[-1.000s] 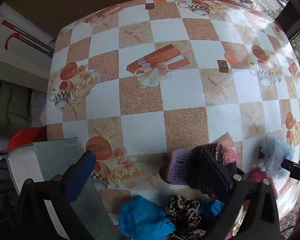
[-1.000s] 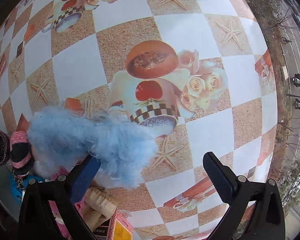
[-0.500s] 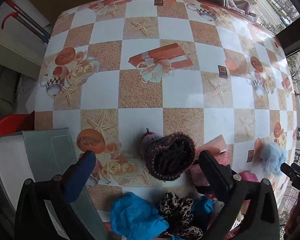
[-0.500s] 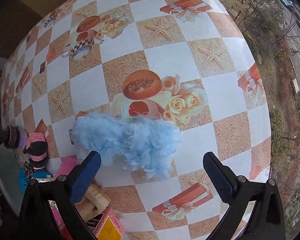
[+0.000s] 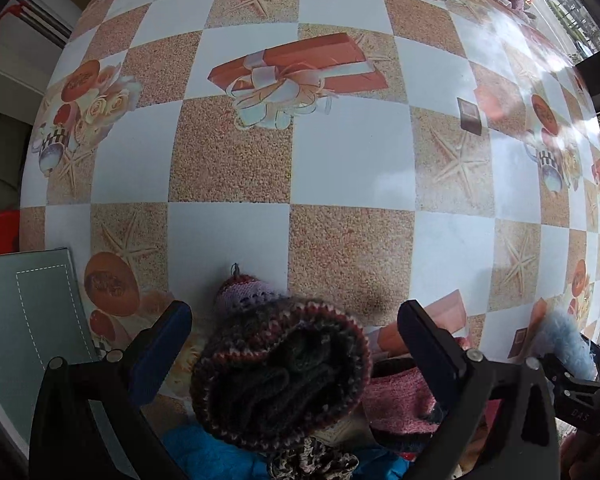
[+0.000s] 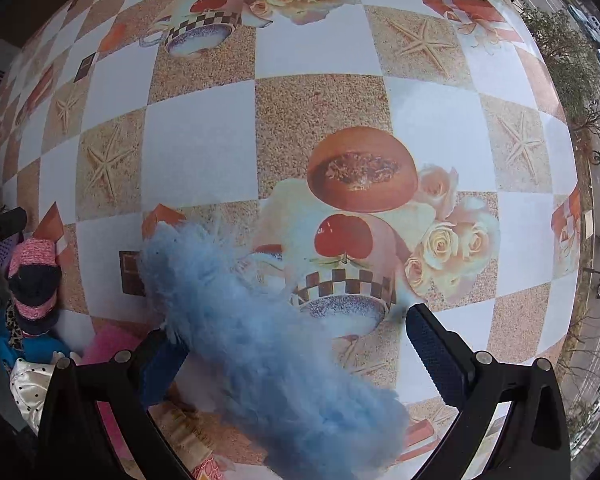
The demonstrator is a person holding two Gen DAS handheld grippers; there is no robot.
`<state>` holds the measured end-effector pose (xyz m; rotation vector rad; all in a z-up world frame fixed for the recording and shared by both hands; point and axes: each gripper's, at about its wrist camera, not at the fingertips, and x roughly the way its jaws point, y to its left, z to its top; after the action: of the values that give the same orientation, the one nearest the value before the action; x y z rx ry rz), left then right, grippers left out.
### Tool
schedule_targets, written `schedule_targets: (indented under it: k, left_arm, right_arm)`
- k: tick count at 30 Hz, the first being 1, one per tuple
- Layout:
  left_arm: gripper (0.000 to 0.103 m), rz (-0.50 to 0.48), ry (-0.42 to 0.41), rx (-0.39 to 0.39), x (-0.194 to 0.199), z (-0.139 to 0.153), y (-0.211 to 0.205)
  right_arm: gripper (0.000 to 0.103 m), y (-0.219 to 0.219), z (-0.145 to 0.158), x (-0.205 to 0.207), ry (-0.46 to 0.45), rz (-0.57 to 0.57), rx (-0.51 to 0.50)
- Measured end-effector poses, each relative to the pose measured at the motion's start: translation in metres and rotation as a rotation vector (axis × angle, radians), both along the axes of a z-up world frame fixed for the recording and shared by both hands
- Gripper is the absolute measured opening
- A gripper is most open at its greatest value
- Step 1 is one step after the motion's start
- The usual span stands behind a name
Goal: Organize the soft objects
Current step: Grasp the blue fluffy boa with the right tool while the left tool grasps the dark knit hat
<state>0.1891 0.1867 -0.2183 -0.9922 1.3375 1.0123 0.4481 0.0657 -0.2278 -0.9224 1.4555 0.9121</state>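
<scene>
My left gripper (image 5: 294, 330) is open, its jaws on either side of a dark knitted hat with a striped rim (image 5: 280, 372) that lies on the table with its opening facing me. A pink knitted piece (image 5: 396, 396) lies beside it on the right. My right gripper (image 6: 296, 346) is open, its jaws either side of a fluffy light blue item (image 6: 260, 344) lying on the tablecloth. The blue fluff also shows at the right edge of the left wrist view (image 5: 566, 340).
A checkered tablecloth (image 5: 352, 160) covers the table. A pile of soft things sits near me: blue cloth (image 5: 204, 456), leopard-print scrunchie (image 5: 312, 460), pink fabric (image 6: 108, 344), a white dotted cloth (image 6: 28, 384). A grey-green bag (image 5: 24, 312) lies at the left edge.
Both grippers have come down and forward. The knitted hat now fills the gap between the left jaws, and the blue fluff now sits between the right jaws.
</scene>
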Motion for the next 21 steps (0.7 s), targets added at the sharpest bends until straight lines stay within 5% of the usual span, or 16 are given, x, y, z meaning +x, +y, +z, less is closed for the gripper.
schedule_targets:
  k: [21]
  left_arm:
    - [0.099,0.032,0.008,-0.068,0.002,-0.011,0.005]
  right_arm:
    - [0.099,-0.023,0.003,-0.016,-0.008,0.028,0.049]
